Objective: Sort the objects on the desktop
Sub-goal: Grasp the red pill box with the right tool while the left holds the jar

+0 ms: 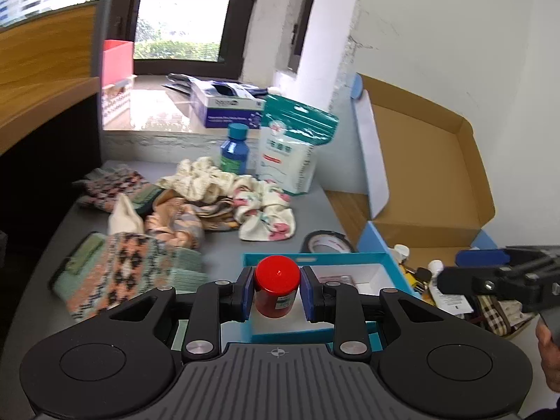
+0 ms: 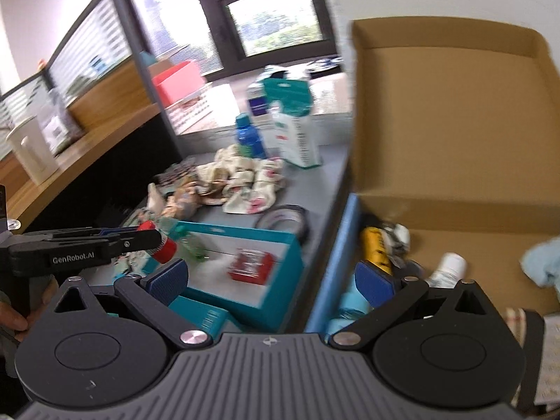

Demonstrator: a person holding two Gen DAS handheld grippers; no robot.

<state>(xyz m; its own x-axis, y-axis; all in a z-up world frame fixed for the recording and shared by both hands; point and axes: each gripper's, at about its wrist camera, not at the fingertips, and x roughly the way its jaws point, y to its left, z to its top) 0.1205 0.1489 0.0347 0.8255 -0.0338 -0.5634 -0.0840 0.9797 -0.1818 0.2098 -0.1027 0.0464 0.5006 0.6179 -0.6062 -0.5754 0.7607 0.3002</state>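
Note:
My left gripper is shut on a small red-capped bottle and holds it upright over a teal tray with a white inside. In the right wrist view the same bottle shows in the left gripper above the teal tray, which holds a red packet. My right gripper is open and empty, between the tray and the open cardboard box. The box holds a yellow tube, a white bottle and other small items.
A pile of socks and cloths covers the grey desk behind the tray. A blue bottle, a white-and-teal pouch and a tape roll stand near the box. A wooden partition is at left.

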